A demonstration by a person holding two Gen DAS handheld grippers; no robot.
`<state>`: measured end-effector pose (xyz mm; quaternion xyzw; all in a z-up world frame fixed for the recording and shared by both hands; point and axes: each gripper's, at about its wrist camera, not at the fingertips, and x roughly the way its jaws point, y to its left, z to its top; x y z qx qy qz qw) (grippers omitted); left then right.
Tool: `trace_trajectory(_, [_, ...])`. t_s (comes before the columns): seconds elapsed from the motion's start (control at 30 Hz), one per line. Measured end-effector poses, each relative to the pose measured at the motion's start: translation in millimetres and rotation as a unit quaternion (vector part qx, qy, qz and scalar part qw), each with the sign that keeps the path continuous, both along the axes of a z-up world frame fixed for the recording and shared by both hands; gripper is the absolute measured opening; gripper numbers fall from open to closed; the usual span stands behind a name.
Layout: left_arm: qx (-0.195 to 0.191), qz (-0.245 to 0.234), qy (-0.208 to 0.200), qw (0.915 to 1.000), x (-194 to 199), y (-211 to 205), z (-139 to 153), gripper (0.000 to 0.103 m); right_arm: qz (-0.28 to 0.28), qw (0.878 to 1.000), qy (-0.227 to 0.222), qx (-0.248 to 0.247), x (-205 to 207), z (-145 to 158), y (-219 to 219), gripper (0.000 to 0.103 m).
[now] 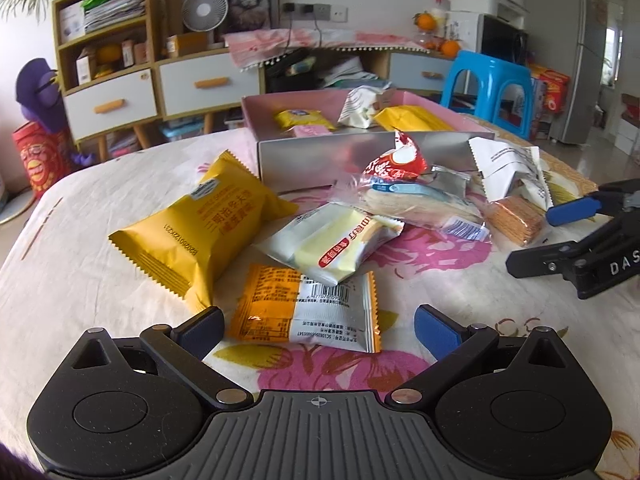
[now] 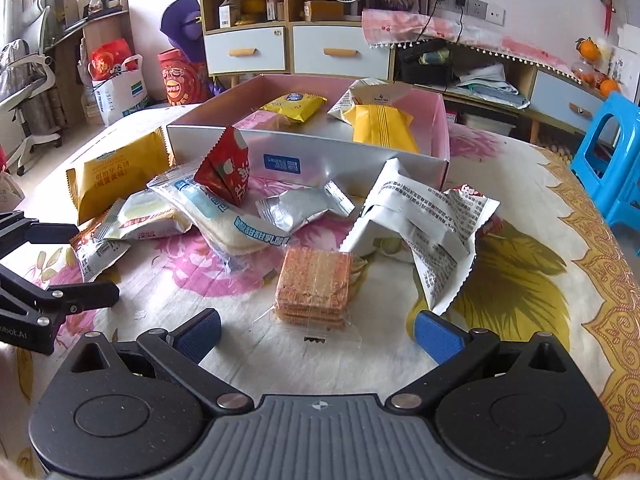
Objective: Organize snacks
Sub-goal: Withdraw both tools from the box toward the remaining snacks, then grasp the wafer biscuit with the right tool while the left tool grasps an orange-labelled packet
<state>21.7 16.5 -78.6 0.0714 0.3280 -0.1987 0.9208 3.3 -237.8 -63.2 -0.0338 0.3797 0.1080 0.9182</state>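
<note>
Several wrapped snacks lie loose on a floral tablecloth in front of a pink-lined box that holds a few packets. My left gripper is open, its blue pads on either side of an orange-and-white packet. Beyond that lie a large yellow packet and a white-and-cream packet. My right gripper is open just behind a clear-wrapped stack of wafer biscuits. A white printed packet stands to its right, and a red packet leans near the box.
The right gripper shows at the right edge of the left wrist view; the left gripper shows at the left edge of the right wrist view. A blue plastic stool stands beside the table, with drawers and shelves behind.
</note>
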Motion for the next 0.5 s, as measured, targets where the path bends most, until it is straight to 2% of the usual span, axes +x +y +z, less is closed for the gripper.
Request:
trace_trajectory(0.3, [-0.010,-0.008,0.000,0.9999,0.8,3.7,0.1,0.098,0.007,1.000,-0.022,0.005,2.9,-3.4,-0.5,0.095])
trace_trajectory(0.37, [-0.009,-0.008,-0.003,0.9999,0.9,5.1,0.3,0.094,0.012,1.000,-0.028,0.007,1.8,-3.7,-1.9,0.093])
trace_trajectory(0.5, [-0.013,-0.005,-0.005,0.9999,0.6,8.2,1.4,0.087,0.010,0.999,-0.040,0.011,-0.5,-2.2,-5.9,0.079])
